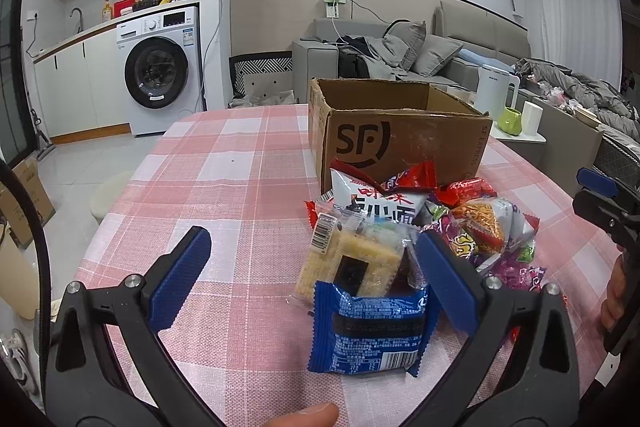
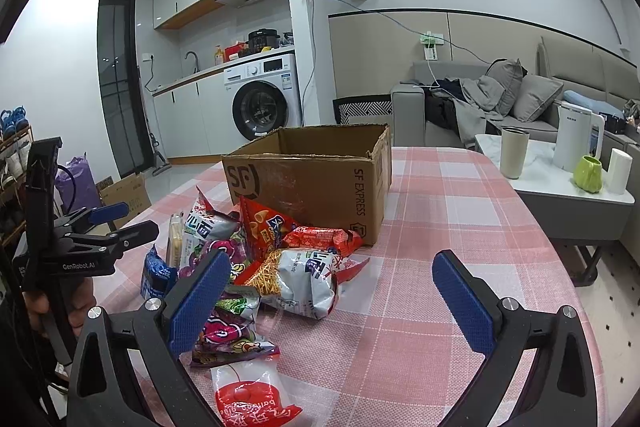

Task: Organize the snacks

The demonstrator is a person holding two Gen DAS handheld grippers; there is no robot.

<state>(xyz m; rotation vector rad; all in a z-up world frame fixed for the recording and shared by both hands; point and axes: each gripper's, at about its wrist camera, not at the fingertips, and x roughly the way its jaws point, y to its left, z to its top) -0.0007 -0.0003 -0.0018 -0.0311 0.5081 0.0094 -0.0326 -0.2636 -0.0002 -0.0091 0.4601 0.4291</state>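
step in hand, as judged: picking the first packet from the snack pile (image 2: 256,267) for the cardboard box (image 1: 400,143). to do it well, the left hand-held gripper (image 1: 316,275) would need to shift right so that both pads straddled the blue packet (image 1: 368,331), close on its crimped edge rather than its puffed middle, and lift clear of the cracker packet (image 1: 352,259) lying against it on the far side. the left hand-held gripper was spread wide and held nothing; it hovered low over the pink checked tabletop (image 1: 224,187), its right pad just beside the blue packet. the right hand-held gripper (image 2: 332,291) was likewise wide apart and empty, level with the near side of the pile, its left pad over the purple wrappers (image 2: 224,335). the snacks lay heaped on the tabletop against the near face of the open box, none visibly inside it
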